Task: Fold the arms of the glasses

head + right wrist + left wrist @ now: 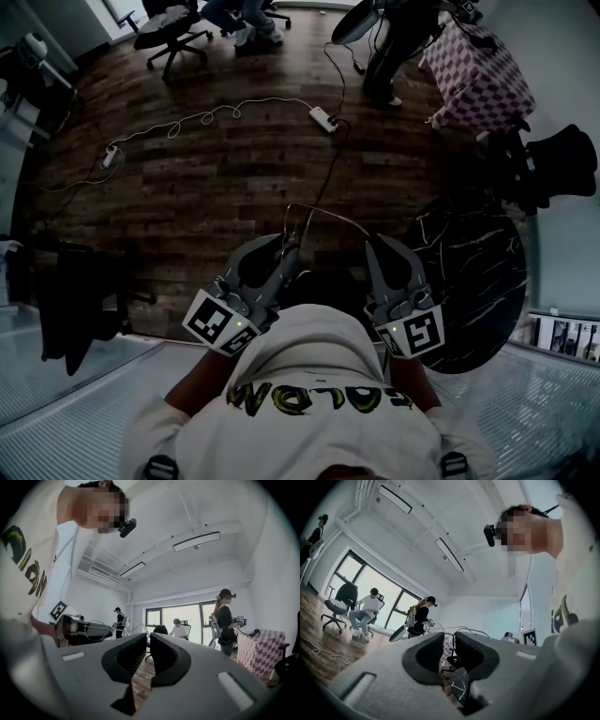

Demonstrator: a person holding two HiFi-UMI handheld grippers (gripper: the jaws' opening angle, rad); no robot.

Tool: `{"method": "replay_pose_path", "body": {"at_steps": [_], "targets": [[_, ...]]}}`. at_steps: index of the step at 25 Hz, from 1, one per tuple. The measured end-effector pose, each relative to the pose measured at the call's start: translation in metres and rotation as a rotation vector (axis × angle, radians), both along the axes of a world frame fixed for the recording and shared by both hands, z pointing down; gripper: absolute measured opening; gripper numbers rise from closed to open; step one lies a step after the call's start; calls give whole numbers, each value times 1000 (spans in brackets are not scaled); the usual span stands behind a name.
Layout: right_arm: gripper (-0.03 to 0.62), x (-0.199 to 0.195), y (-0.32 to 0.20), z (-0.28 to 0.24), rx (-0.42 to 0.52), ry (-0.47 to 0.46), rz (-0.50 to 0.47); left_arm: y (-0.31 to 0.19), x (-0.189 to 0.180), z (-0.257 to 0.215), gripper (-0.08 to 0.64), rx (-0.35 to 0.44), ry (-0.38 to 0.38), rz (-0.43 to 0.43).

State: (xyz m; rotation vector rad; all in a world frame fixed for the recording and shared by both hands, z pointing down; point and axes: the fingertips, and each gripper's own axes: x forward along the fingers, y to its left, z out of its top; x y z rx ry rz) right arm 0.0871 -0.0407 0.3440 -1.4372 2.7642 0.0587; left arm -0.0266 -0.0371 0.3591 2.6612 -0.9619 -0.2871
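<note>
Left claw (292,240) level, seemingly gripping glasses (325,214)

Office clutter, wood floor (216,169).
White power strip (322,118) mid-floor; checkered cloth (478,80) top right; black marble table (478,281) right.

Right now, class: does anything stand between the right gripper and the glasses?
Nothing visible. One arm tip of the glasses appears pinched in the nearly closed jaws of the right gripper; the left gripper holds the frame.
</note>
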Motion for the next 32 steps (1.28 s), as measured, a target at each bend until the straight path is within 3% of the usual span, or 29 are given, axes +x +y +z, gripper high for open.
{"method": "replay_pose_path", "body": {"at_steps": [5, 12, 32], "targets": [[20, -14, 10, -2, 64, 37, -21, -4, -4, -1, 80, 1, 2, -17], [15, -23, 17, -2, 46, 6, -43, -11, -2, -4, 80, -2, 9, -32], [22, -71, 46, 7, 81, 57, -177, -19, 6, -10, 80, 6, 17, -42]]}}
